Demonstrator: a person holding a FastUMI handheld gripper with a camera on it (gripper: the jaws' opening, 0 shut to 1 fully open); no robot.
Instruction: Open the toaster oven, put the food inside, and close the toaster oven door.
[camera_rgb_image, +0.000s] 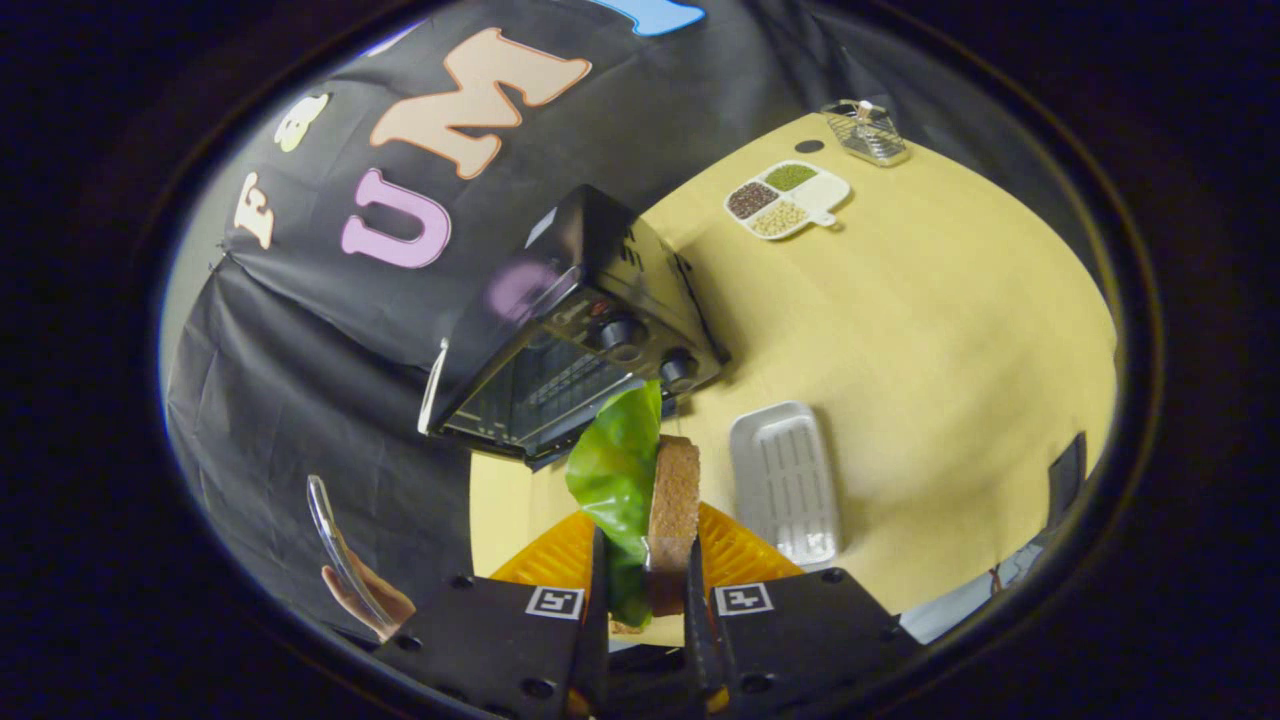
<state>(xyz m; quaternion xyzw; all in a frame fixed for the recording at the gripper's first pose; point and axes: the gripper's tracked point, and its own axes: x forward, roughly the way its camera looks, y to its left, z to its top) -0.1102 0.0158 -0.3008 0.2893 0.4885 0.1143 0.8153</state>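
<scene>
Gripper (646, 590) clamped on sandwich (672, 510), both fingers pressing brown bread slice with green lettuce leaf (615, 470). Sandwich held upright above orange plate (740, 550). Black toaster oven (575, 335) just beyond, on yellow table (950, 330). White tray (785, 480) beside plate. Divided dish (790, 198) far across table.

Pale yellow desk (950, 330), round-edged, evenly lit from above, soft shadows. Black cloth wall (300, 400) hangs in folds behind and to one side of it. At the far edge, a small dark round hole (808, 146) in the desktop. Grey floor strip (960, 605) beyond the near edge, a dark panel (1066, 468) standing beside it.
</scene>
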